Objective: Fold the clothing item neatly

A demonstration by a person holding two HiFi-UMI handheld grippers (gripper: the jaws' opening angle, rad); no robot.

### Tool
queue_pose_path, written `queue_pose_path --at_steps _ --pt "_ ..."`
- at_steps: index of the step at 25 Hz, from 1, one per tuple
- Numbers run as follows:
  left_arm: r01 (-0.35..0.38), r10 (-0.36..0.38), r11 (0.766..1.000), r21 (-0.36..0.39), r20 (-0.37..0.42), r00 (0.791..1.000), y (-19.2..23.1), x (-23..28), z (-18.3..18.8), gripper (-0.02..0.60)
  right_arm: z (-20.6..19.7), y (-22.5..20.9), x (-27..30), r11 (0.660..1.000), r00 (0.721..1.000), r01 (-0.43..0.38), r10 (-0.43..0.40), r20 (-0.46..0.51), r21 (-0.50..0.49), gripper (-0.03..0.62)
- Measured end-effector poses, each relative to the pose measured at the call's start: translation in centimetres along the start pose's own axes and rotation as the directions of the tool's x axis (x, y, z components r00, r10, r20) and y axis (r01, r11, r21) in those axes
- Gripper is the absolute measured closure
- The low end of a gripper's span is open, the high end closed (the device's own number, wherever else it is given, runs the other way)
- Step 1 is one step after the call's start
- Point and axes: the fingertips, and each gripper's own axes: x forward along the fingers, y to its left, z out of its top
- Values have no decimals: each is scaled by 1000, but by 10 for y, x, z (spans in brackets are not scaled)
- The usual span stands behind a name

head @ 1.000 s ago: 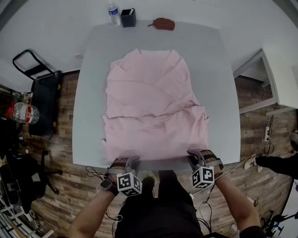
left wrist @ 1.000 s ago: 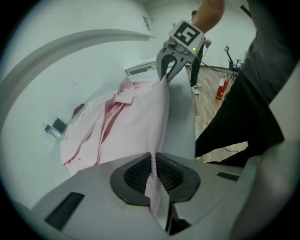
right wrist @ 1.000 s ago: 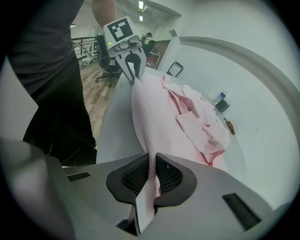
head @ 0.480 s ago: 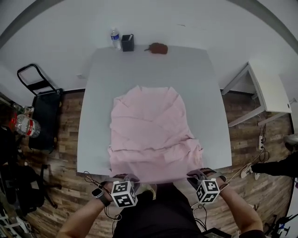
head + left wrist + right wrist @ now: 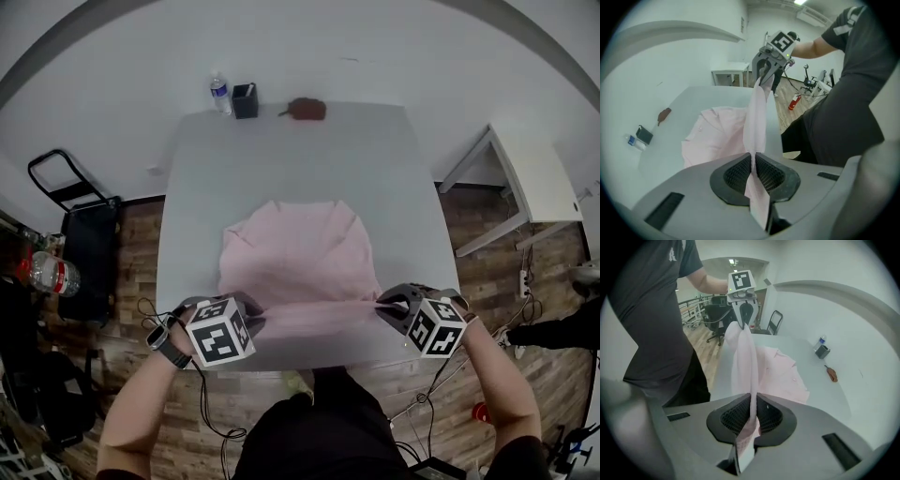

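A pink shirt (image 5: 295,258) lies on the grey table (image 5: 309,159), collar end far from me. Its near hem is lifted off the table and stretched between my two grippers. My left gripper (image 5: 251,317) is shut on the hem's left corner; in the left gripper view the fabric (image 5: 757,117) is pinched between the pads (image 5: 740,171) and runs across to the other gripper (image 5: 765,70). My right gripper (image 5: 384,309) is shut on the right corner, with cloth (image 5: 747,362) clamped between its pads (image 5: 766,416) and the left gripper (image 5: 743,310) at its far end.
At the table's far edge stand a water bottle (image 5: 218,94), a black cup (image 5: 245,100) and a small brown object (image 5: 306,109). A white side table (image 5: 525,178) is to the right, a black cart (image 5: 70,197) on the wooden floor to the left.
Both grippers have risen from the table's near edge, carrying the shirt's hem up with them. The near half of the shirt now hangs lifted and taut instead of lying flat.
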Motion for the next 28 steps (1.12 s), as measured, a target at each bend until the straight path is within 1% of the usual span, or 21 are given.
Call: queue_pose_path --at_steps 2,5,8,10,13,17,19,20,21,22,23,25,27,28 --pt "-23 23 1000 11 -37 999 44 2 5 546 2 -41 11 1000 1000 0 0 -5 2 556" --pt "-43 46 999 31 -96 994 109 14 9 546 -1 -99 38 1000 999 -27 27 -30 11 556" --pt "-52 53 999 9 -128 990 167 37 8 546 -9 -145 70 997 996 -69 71 -45 30 556" --pt "-50 46 998 -23 -141 989 195 54 2 546 -16 -164 92 993 993 -107 110 -50 51 556" --pt "-40 31 998 -57 -152 988 225 78 -4 546 -29 -182 122 984 984 -159 164 -62 84 556" --pt "-14 -5 993 -119 -162 987 246 118 -16 546 -47 -191 160 973 975 -198 208 -81 118 556" --pt "-24 1 987 -161 -145 989 252 134 -22 535 -56 -194 178 976 978 -177 189 -91 126 554" --pt "-34 10 982 -184 -132 991 255 141 -25 503 -60 -197 186 980 981 -154 167 -97 128 552" --pt "-44 20 977 -209 -117 993 258 145 -28 459 -64 -200 193 983 985 -125 139 -98 132 536" --pt "-54 31 970 -237 -98 995 261 147 -31 426 -66 -205 197 985 990 -94 108 -95 143 490" --pt "-63 45 962 -267 -75 996 265 146 -33 408 -68 -210 199 985 993 -64 79 -88 160 451" --pt "-87 86 939 -332 -19 996 275 136 -35 390 -70 -221 195 979 997 -12 26 -66 204 413" --pt "-104 133 909 -404 45 990 284 118 -35 387 -68 -231 182 965 999 34 -27 -31 259 411" --pt "-108 160 891 -440 82 984 288 108 -33 385 -65 -236 174 955 998 56 -58 -4 292 411"
